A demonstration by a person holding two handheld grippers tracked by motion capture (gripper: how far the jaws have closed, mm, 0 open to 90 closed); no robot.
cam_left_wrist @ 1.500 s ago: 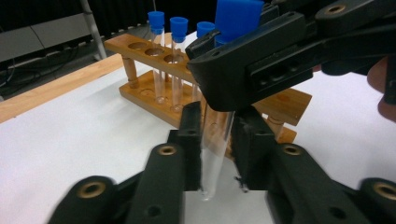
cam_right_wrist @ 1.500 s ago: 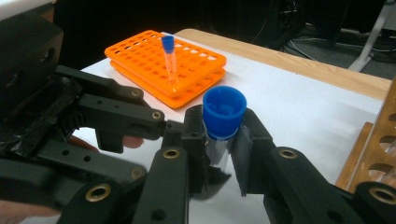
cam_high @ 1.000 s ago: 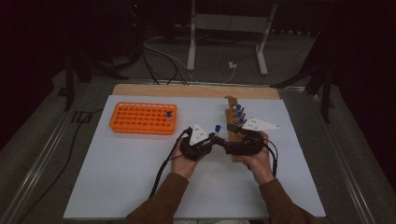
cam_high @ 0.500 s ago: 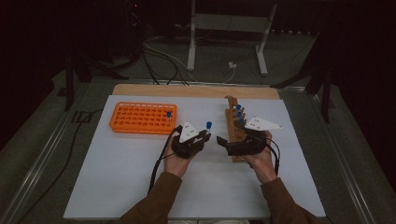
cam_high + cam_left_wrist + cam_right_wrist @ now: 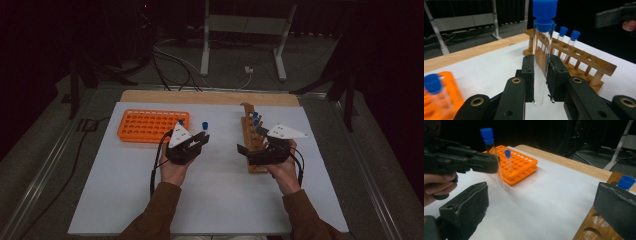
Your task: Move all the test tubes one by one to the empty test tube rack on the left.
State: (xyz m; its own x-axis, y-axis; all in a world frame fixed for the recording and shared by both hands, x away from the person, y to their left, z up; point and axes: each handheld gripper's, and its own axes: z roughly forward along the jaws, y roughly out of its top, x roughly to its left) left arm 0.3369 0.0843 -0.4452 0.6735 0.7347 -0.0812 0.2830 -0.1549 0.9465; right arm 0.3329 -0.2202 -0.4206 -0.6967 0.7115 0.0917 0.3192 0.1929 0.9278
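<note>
High view: a white sheet [image 5: 210, 200] covers the table. The orange tube rack [image 5: 150, 125] is seen at the sheet's far left, one blue-capped tube [image 5: 180, 122] standing in it. The wooden rack [image 5: 251, 145] is seen right of centre on the sheet. The left gripper [image 5: 200, 140] is held between the two racks, nearer the orange tube rack, with a capped tube upright in it. The right gripper [image 5: 250, 150] is held over the wooden rack's near end.

Left gripper view: the glass test tube [image 5: 541, 62] with its blue cap [image 5: 544, 12] is pinched between the jaws low on its body, most of its length left above the pads. Three more capped tubes [image 5: 564, 37] are seen in the wooden rack beyond.

Right gripper view: the jaws are spread wide, nothing between them. The held tube is seen off the sheet, just in front of the orange tube rack.

Risk, judged: with the grip so low, the tube could tilt or slip through the pads if tipped, and it could knock the standing tube or miss a hole on insertion. Too hard a squeeze could crack the glass.
</note>
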